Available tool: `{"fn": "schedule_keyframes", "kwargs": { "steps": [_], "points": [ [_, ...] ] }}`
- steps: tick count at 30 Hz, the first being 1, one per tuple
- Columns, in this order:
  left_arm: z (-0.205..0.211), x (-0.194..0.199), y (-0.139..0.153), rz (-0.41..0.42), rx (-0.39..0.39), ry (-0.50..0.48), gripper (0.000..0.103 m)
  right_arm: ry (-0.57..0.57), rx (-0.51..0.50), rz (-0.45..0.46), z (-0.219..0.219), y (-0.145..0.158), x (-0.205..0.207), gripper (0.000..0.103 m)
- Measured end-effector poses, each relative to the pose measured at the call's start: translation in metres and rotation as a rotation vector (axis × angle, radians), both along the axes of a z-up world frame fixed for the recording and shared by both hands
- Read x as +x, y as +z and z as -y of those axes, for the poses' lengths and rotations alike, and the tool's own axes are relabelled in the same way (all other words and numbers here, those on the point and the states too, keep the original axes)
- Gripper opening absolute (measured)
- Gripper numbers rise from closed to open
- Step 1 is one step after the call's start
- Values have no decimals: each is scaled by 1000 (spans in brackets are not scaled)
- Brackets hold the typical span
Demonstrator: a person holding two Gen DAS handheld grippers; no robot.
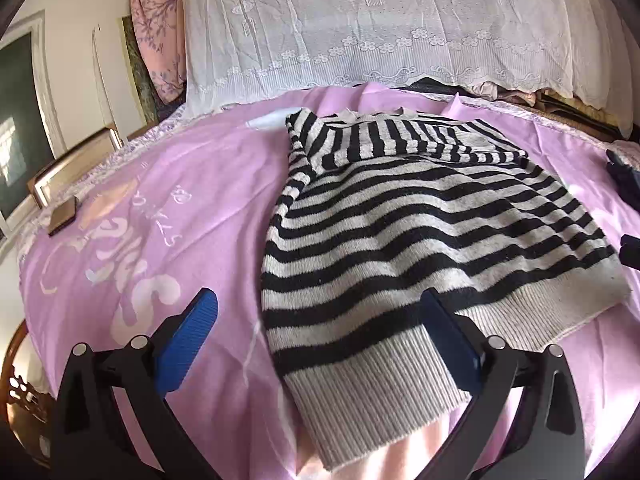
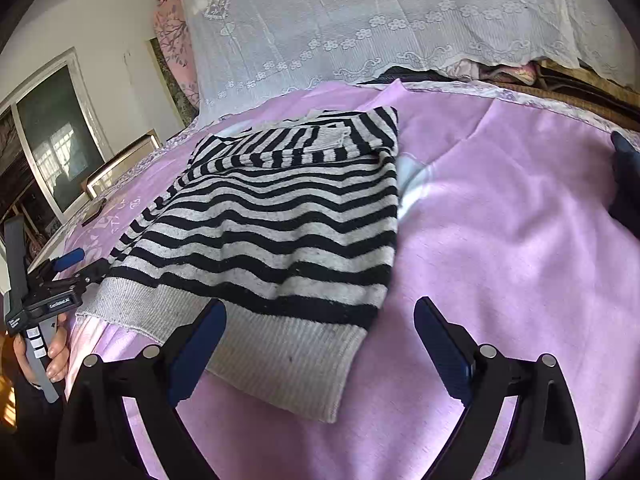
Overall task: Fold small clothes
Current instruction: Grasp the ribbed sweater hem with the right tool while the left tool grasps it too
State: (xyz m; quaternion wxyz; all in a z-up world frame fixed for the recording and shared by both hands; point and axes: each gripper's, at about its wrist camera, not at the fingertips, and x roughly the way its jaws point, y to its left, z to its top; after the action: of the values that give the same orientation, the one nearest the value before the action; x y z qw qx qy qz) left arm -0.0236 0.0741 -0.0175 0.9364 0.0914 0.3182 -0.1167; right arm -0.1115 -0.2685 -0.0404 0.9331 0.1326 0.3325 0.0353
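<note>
A black-and-grey striped sweater (image 1: pixel 400 220) lies flat on the pink sheet (image 1: pixel 180 184), its sleeves folded across the chest and its grey ribbed hem nearest me. My left gripper (image 1: pixel 319 294) stands open, hovering over the hem's left corner, pads apart from the cloth. In the right wrist view the same sweater (image 2: pixel 272 216) shows. My right gripper (image 2: pixel 320 304) is open wide over the hem's right corner, with nothing pinched. The left gripper (image 2: pixel 86 266) appears there too, held by a hand (image 2: pixel 56 356) at the sweater's left edge.
A white lace cloth (image 1: pixel 380 32) covers a pile along the back. A small brown flat object (image 1: pixel 62 216) and a wooden frame (image 1: pixel 72 168) lie at the left edge. A dark garment (image 2: pixel 628 184) sits at the far right. Pink sheet extends right of the sweater.
</note>
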Motion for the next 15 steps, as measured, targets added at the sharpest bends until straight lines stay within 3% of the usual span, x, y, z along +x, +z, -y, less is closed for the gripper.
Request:
{"fn": "schedule_keyframes", "kwargs": {
  "steps": [3, 6, 11, 15],
  "points": [
    [-18, 9, -11, -138, -80, -44, 98, -29, 87, -37, 16, -8, 0, 95],
    [-43, 21, -27, -303, -259, -85, 98, -39, 137, -70, 23, -16, 4, 91],
    [-76, 31, -30, -386, -544, -141, 98, -28, 166, -73, 22, -18, 4, 82],
    [-72, 28, -29, -407, -597, -204, 98, -25, 164, -83, 20, -19, 3, 76]
  ]
}}
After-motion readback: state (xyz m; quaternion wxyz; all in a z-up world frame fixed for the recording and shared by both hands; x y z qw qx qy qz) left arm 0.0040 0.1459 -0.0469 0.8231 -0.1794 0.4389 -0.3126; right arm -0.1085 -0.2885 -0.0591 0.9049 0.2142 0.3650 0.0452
